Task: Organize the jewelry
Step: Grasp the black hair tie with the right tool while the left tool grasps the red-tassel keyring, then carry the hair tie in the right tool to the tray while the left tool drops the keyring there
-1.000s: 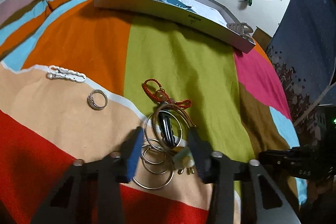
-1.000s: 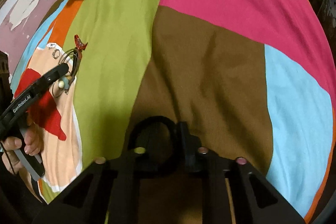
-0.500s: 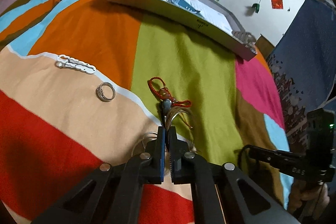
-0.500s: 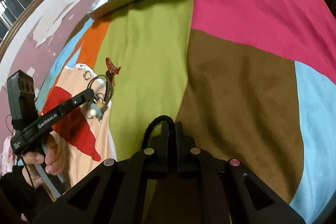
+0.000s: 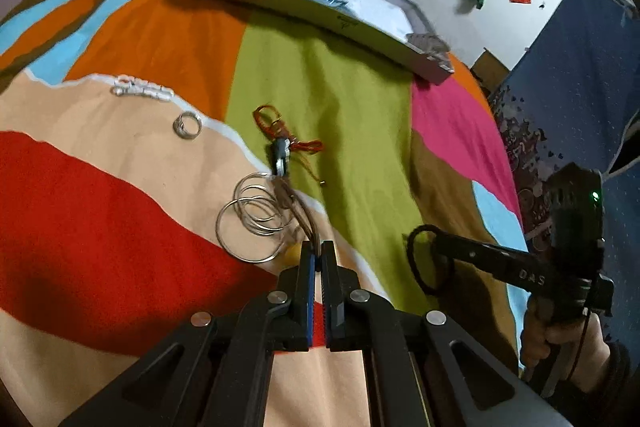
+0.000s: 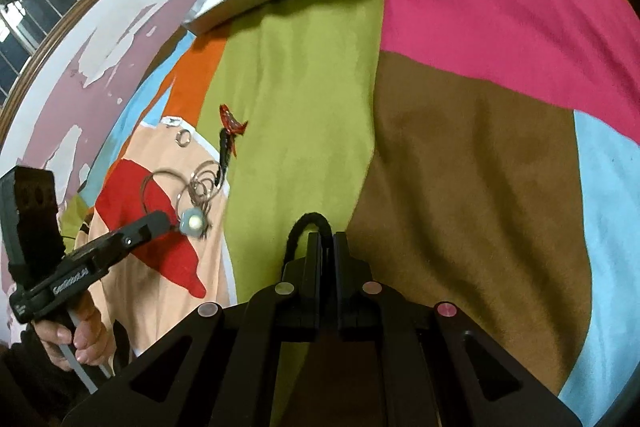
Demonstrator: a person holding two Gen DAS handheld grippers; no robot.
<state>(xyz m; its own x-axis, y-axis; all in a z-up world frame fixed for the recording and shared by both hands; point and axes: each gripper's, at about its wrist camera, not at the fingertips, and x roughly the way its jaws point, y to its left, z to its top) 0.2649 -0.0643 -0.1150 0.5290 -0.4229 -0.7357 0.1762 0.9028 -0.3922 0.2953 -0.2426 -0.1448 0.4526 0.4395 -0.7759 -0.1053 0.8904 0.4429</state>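
A tangled bunch of thin silver hoop bangles with a red cord and a dark clasp is pinched at its near end by the left gripper, jaws pressed together on the brownish strands. So the hoops are fanned out just ahead and to the left of the jaw tips, over the peach and red patches of the multicoloured patchwork bedspread. From the right wrist view, a pale blue-green bead is seen dangling right by that gripper's tip.

Further from the bunch, a small silver ring and a white chain-link piece are laid out beyond it, well apart. A black looped hair tie is clamped in the right gripper, jaws closed on it. A flat grey metal tray is parked at the bedspread's far edge.
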